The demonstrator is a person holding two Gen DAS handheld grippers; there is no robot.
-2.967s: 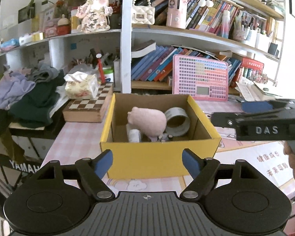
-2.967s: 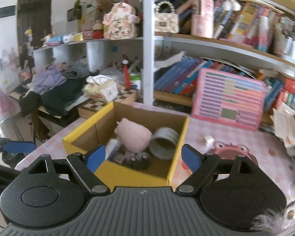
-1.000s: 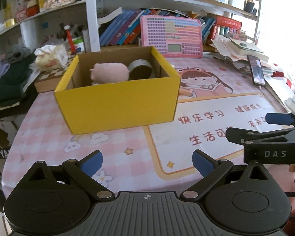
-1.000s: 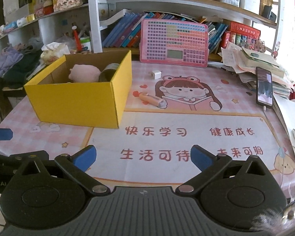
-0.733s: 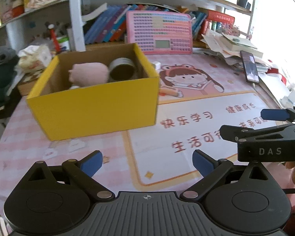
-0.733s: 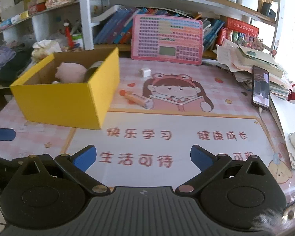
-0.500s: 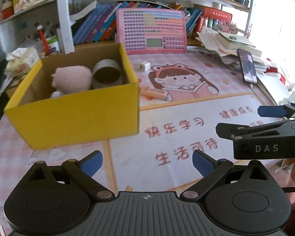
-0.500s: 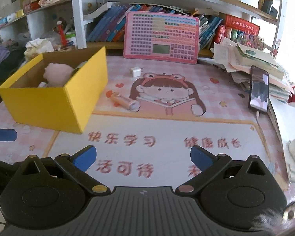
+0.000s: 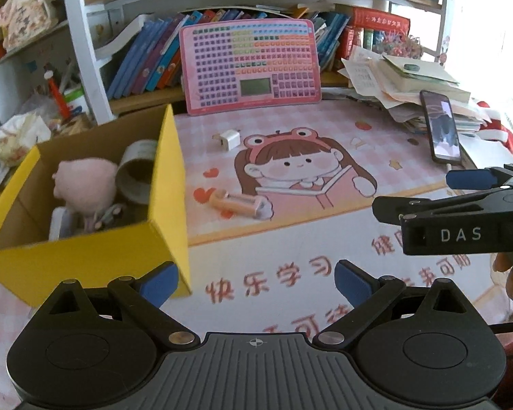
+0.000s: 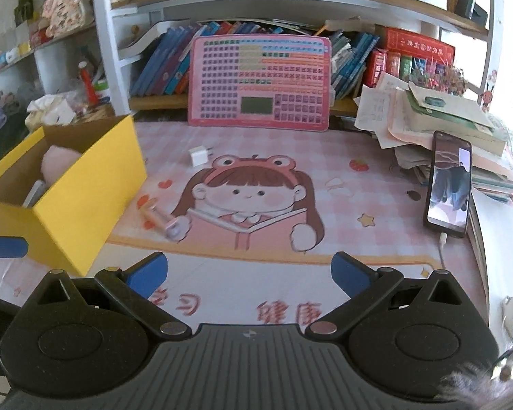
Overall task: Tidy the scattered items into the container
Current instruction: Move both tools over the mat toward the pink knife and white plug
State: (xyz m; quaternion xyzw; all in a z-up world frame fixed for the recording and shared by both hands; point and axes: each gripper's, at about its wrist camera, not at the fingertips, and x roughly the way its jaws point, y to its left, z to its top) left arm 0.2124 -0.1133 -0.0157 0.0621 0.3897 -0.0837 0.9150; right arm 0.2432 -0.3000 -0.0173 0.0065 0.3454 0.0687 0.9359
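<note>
A yellow cardboard box [image 9: 85, 256] [image 10: 85, 184] stands at the left of the pink mat, holding a pink plush [image 9: 85, 184], a tape roll [image 9: 136, 174] and smaller items. On the mat lie an orange tube [image 9: 239, 203] [image 10: 162, 220] and a white charger plug [image 9: 228, 139] [image 10: 198, 154]. My left gripper [image 9: 254, 282] is open and empty, near the box's front right corner. My right gripper [image 10: 249, 273] is open and empty above the mat's printed text; it also shows side-on at the right edge of the left wrist view.
A pink keyboard toy [image 10: 260, 82] leans against the bookshelf at the back. A phone [image 10: 449, 184] on a cable rests against a stack of papers and books [image 10: 437, 119] at the right. Tissues and clutter [image 9: 20, 133] sit behind the box.
Both grippers have pulled back from over the box and swung right, so the box has slid left in view and the tube and plug are now ahead. Both stay open.
</note>
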